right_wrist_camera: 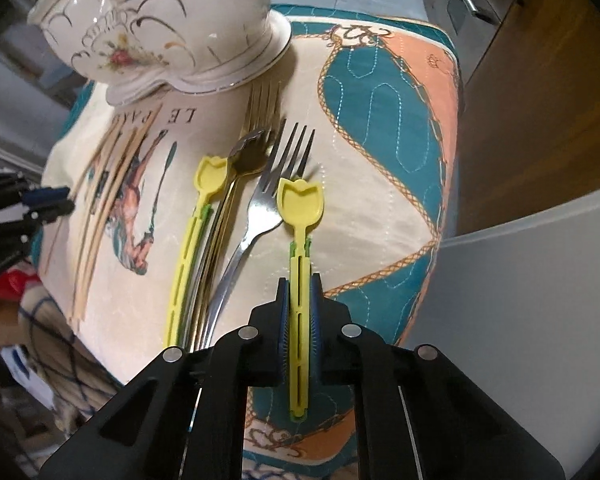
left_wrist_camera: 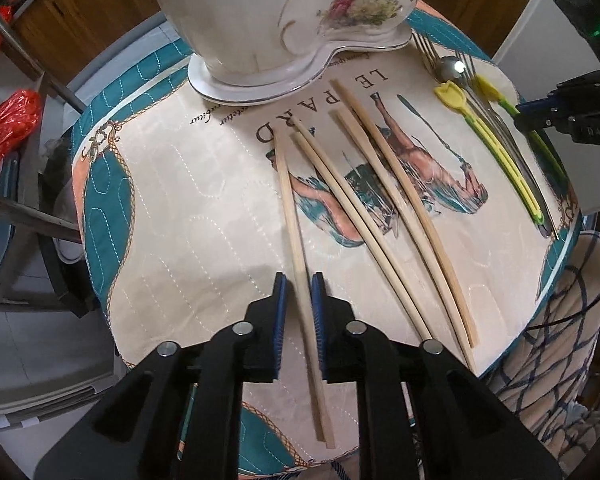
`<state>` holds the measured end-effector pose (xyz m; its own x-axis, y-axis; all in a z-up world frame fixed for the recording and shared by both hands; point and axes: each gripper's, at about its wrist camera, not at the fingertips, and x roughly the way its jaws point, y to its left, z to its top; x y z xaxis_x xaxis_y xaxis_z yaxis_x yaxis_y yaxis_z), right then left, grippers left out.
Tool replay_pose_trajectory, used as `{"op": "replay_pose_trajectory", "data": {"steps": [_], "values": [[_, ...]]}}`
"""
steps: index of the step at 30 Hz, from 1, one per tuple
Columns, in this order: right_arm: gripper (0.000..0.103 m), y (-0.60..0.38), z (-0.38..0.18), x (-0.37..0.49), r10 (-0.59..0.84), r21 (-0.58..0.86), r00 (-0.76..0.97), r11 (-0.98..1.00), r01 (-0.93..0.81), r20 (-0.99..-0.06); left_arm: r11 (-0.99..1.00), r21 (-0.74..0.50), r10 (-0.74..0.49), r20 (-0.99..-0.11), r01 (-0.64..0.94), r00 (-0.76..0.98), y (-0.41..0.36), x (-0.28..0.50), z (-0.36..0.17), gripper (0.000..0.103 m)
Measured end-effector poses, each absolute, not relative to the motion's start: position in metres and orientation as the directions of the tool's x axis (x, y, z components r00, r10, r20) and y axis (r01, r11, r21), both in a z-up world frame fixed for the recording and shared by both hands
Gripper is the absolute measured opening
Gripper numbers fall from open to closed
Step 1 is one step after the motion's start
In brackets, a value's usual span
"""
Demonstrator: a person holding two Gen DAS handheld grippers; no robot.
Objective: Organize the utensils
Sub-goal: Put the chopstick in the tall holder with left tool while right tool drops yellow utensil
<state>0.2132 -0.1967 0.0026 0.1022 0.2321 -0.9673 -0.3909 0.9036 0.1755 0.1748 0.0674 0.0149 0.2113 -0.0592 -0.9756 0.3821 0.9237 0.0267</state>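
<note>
Pale wooden chopsticks lie on the quilted mat (left_wrist_camera: pixel 180 200); one chopstick (left_wrist_camera: pixel 296 248), leftmost and apart from the other four, sits clamped between the blue pads of the left gripper (left_wrist_camera: pixel 300 284), which points steeply down. Across the mat, the right gripper (right_wrist_camera: pixel 299 284), also tipped down, is closed on the slotted handle of a yellow tulip-headed spoon (right_wrist_camera: pixel 300 208), just beside a steel fork (right_wrist_camera: pixel 268 200).

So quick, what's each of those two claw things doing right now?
Left gripper: jaws shut on a wooden chopstick.
Right gripper: jaws shut on the handle of a yellow tulip-shaped spoon.
</note>
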Motion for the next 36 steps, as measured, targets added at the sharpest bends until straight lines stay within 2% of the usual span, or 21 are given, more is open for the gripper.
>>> {"op": "replay_pose_trajectory", "data": {"steps": [8,11,14,18,20,25,36], "values": [[0.011,-0.225,0.016,0.194,0.344,0.269,0.143,0.885,-0.379,-0.928,0.94,-0.026,-0.144,-0.934,0.34,0.326,0.089,0.148,0.026,0.006],[0.011,-0.23,0.029,0.183,0.4,0.297,0.2,0.866,-0.402,-0.895,0.947,-0.032,-0.17,-0.894,0.319,0.415,0.096,0.133,0.043,0.006],[0.011,-0.235,0.055,0.171,0.471,0.318,0.303,0.841,-0.437,-0.828,0.956,-0.045,-0.206,-0.804,0.289,0.558,0.103,0.116,0.072,0.006],[0.011,-0.224,0.08,0.174,0.537,0.319,0.429,0.816,-0.482,-0.726,0.965,-0.074,-0.239,-0.642,0.251,0.729,0.109,0.104,0.107,0.006],[0.011,-0.216,0.092,0.173,0.555,0.302,0.494,0.81,-0.503,-0.669,0.977,-0.034,-0.196,-0.541,0.212,0.818,0.102,0.099,0.121,0.006],[0.011,-0.194,0.109,0.174,0.578,0.249,0.618,0.805,-0.539,-0.532,0.995,0.008,-0.087,-0.375,0.097,0.923,0.078,0.115,0.14,0.006],[0.011,-0.173,0.135,0.195,0.632,0.26,0.708,0.775,-0.576,-0.315,0.999,-0.033,-0.031,-0.219,0.025,0.975,0.061,0.151,0.158,0.006]]}}
